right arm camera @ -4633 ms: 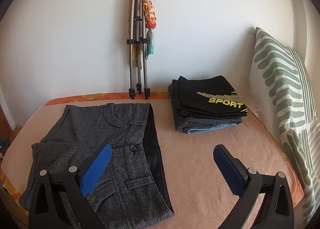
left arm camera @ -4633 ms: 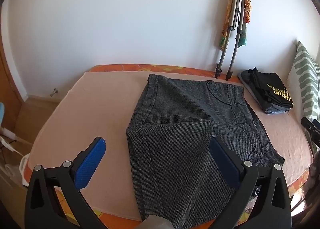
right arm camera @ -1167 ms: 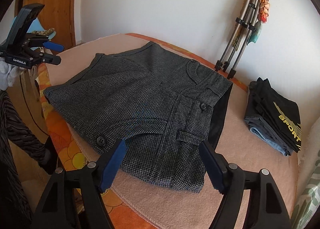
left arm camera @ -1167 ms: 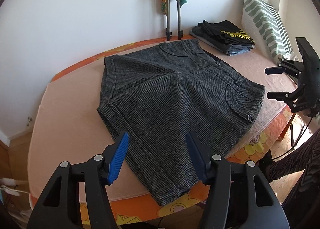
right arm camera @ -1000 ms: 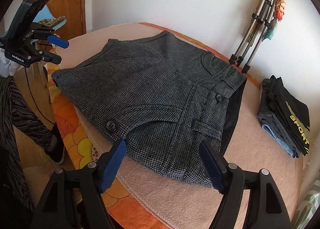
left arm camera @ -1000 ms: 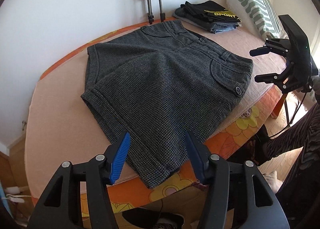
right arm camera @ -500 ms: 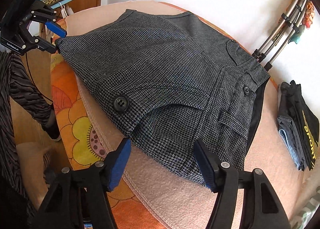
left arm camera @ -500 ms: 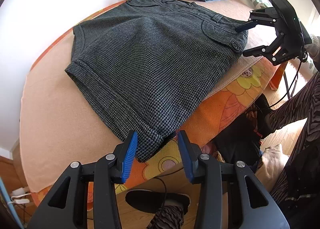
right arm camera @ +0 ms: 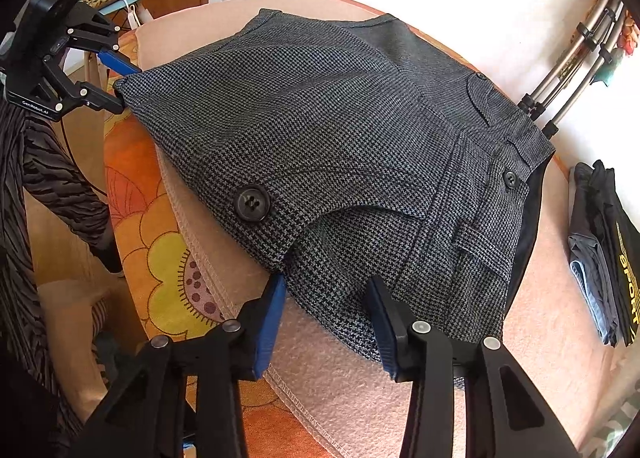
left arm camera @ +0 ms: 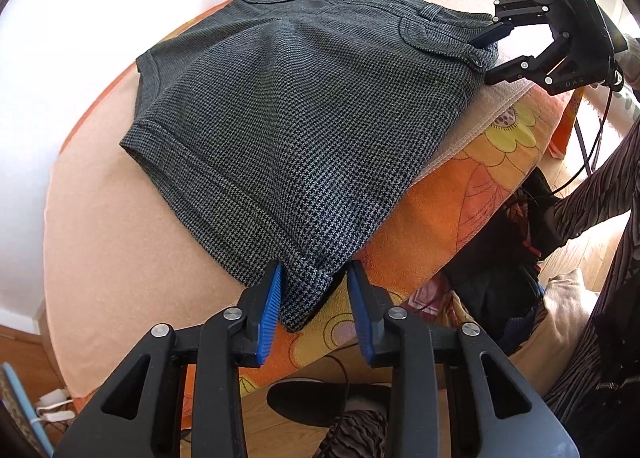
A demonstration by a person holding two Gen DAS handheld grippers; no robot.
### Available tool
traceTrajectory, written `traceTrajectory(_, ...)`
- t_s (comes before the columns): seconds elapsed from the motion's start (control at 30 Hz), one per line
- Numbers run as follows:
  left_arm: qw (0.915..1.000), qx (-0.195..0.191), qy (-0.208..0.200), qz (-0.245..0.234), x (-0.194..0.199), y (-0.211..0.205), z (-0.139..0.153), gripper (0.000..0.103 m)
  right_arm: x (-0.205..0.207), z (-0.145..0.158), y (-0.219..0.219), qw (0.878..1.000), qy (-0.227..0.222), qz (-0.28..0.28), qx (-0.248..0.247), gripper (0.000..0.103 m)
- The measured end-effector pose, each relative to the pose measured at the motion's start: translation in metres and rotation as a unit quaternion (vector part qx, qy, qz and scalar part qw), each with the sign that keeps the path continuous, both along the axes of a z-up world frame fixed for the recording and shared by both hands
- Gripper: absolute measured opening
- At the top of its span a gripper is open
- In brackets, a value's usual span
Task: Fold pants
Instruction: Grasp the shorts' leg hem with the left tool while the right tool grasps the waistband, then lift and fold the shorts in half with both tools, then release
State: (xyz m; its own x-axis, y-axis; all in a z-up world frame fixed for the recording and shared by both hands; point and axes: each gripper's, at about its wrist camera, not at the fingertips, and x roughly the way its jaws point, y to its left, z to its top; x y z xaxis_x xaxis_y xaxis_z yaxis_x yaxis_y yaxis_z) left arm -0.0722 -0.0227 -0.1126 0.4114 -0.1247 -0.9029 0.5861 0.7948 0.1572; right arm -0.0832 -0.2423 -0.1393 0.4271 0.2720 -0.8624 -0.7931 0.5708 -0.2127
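My left gripper (left arm camera: 315, 300) is partly open, its blue pads straddling the hem corner of the pants (left arm camera: 312, 98) that droops over the bed's edge; the left pad touches the cloth, the right one stands just off it, so nothing is clenched yet. My right gripper (right arm camera: 326, 320) is open wider, its pads either side of the waistband corner by the big button (right arm camera: 251, 203), the fabric lying between them but not pinched.

The pants are short, dark grey houndstooth, already doubled leg over leg, lying flat on the peach blanket (left arm camera: 120, 226) of the bed (left arm camera: 472, 186), with a black lining showing along the waist edge in the right wrist view.

In the left view their long axis runs from the hem at 6 o'clock up to the waistband at 1 o'clock. A stack of folded clothes (right arm camera: 604, 250) sits at 3 o'clock in the right view, well apart.
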Motion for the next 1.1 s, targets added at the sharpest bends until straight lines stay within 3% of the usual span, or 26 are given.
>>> traceTrajectory(0.13,0.9995,-0.028,-0.01,0.014,0.003,0.005,0.01,0.017,-0.007,0.0,0.001,1.0,-0.015,0.007,-0.008,0.059)
traceTrajectory(0.2,0.9987,-0.042,-0.019,0.022,0.004,0.007,0.017,0.015,-0.01,0.0,0.001,1.0,-0.017,0.009,-0.009,0.06)
traceTrajectory(0.27,0.9981,-0.048,-0.029,0.026,0.005,0.007,0.023,0.015,-0.011,0.0,0.002,1.0,-0.021,0.01,-0.016,0.054)
traceTrajectory(0.3,0.9978,-0.051,-0.032,0.027,0.005,0.006,0.025,0.015,-0.011,0.0,0.002,1.0,-0.022,0.008,-0.019,0.043)
traceTrajectory(0.37,0.9973,-0.056,-0.038,0.029,0.007,0.007,0.03,0.014,-0.009,0.001,0.003,1.0,-0.022,0.004,-0.02,0.038)
traceTrajectory(0.43,0.9964,-0.063,-0.047,0.032,0.009,0.007,0.036,0.014,-0.009,0.006,0.003,1.0,-0.021,0.003,-0.012,0.024)
traceTrajectory(0.5,0.9951,-0.071,-0.059,0.036,0.014,0.009,0.044,0.013,-0.009,0.016,0.004,0.999,-0.044,-0.007,-0.007,0.021)
traceTrajectory(0.73,0.9872,-0.106,-0.106,0.054,0.049,0.016,0.082,0.012,0.007,0.068,0.004,0.989,-0.133,-0.056,0.03,0.019)
traceTrajectory(0.9,0.9823,-0.122,-0.132,0.054,0.076,0.017,0.1,0.012,0.033,0.083,0.003,0.987,-0.141,-0.071,0.032,0.019)
traceTrajectory(1.1,0.979,-0.139,-0.133,0.067,0.11,0.023,0.099,0.012,0.067,0.089,0.005,0.984,-0.153,-0.083,0.023,0.018)
